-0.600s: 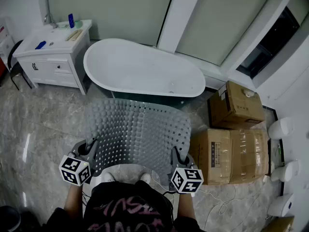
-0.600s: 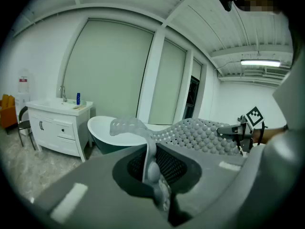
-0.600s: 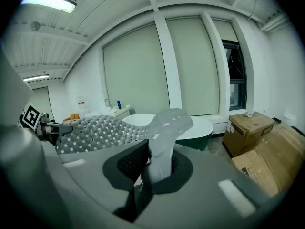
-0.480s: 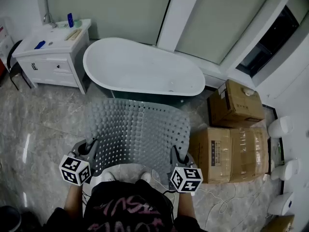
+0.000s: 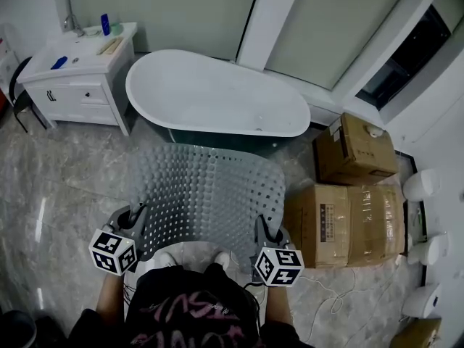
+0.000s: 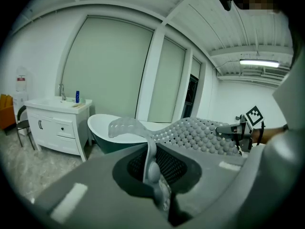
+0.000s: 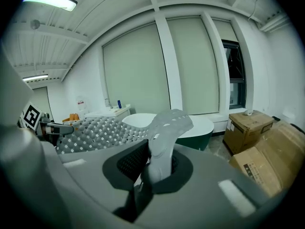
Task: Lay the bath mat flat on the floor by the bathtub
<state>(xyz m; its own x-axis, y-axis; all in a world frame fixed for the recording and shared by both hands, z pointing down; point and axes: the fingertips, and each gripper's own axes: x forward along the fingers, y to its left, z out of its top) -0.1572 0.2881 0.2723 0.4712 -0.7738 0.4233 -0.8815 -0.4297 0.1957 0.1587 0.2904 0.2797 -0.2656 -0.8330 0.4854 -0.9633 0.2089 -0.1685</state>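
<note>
Two near corners of the bath mat [image 5: 206, 191], spread above the floor [image 5: 65, 172] at mid-frame before the bathtub [image 5: 217, 96], are being pinched by the closed left hand-held gripper [image 5: 134, 220] and right hand-held gripper [image 5: 262, 230], and its floppy far edge is threatening to fold under during lowering.
</note>
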